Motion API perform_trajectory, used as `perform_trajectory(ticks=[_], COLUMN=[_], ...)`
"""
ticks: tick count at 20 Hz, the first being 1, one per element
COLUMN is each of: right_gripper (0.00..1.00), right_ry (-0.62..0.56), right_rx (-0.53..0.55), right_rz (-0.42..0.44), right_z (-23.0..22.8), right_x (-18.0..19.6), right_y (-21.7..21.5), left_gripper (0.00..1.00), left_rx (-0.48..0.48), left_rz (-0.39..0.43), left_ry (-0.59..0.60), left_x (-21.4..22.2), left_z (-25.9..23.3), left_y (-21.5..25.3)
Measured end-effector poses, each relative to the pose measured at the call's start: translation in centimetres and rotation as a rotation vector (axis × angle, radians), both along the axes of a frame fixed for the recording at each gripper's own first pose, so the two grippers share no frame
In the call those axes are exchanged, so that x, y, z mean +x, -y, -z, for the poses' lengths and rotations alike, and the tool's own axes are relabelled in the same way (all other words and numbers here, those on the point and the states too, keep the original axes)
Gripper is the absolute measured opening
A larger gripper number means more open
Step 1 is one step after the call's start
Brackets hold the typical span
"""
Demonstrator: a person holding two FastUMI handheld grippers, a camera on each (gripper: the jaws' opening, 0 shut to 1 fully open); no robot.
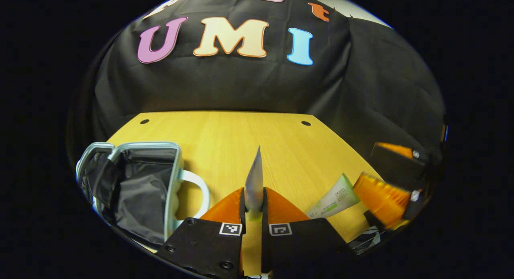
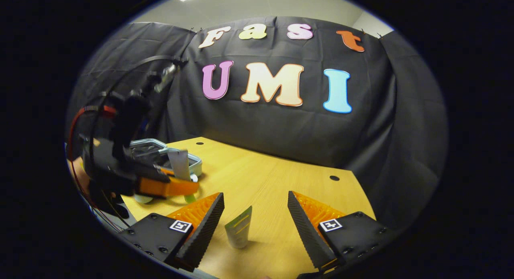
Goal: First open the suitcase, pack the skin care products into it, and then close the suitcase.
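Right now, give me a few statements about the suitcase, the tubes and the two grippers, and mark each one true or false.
1. The suitcase lies open on the table. True.
2. The left gripper is empty. False: it is shut on a tube, held upright.
3. The right gripper is open. True.
4. A second tube is clamped in the right gripper. False: it stands on the table between the spread fingers, untouched.
5. The suitcase's lining is dark. True.

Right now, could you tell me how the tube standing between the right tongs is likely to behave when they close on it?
The tube stands upright on its narrow cap, so a nudge would probably tip it. Its flat crimped top suggests soft walls that may squash. The right tongs are open on both sides of it.
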State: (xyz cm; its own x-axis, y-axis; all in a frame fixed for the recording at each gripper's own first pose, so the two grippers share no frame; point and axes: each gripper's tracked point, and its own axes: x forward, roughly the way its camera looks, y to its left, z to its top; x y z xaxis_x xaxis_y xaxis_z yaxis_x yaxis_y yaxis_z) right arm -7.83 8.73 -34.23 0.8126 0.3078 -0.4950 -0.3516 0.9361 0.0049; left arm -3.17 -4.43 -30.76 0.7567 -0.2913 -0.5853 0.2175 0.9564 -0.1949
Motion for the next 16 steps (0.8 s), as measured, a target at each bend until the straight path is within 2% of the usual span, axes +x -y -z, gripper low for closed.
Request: perform_trajectory(ticks=[5,9,11,13,14,16], right_gripper=[0.99,0.99,0.87,0.56,0.4,0.32], right_ry=[-0.152,-0.249,-0.276,-0.282,-0.315,-0.361], right_rx=[-0.042,-0.049,-0.017,-0.011,0.028,0.063], right_rz=[0.029,0.015,0.015,0.021,0.018,0.01], right_z=[7.4,11.4,11.8,12.4,12.1,11.9], right_x=[-2.2,-3.3,-3.2,-2.6,-2.9,-2.7], right_y=[-0.1,-0.6,-0.9,-0.9,-1.3,-1.9], left_gripper=[0.1,0.1,0.1,0.1,0.1,0.1], left_rx=[0.026,0.067,0.084,0.096,0.106,0.13], left_rz=[-0.095,-0.159,-0.19,-0.21,-0.217,-0.227], left_ry=[0.002,-0.01,-0.026,-0.048,-0.06,-0.088], left_x=[-0.5,-1.3,-1.8,-2.3,-2.6,-3.0], left_z=[-2.7,-2.9,-2.4,-1.8,-1.5,-1.0], left_y=[-4.1,-7.4,-8.8,-10.0,-10.8,-12.5])
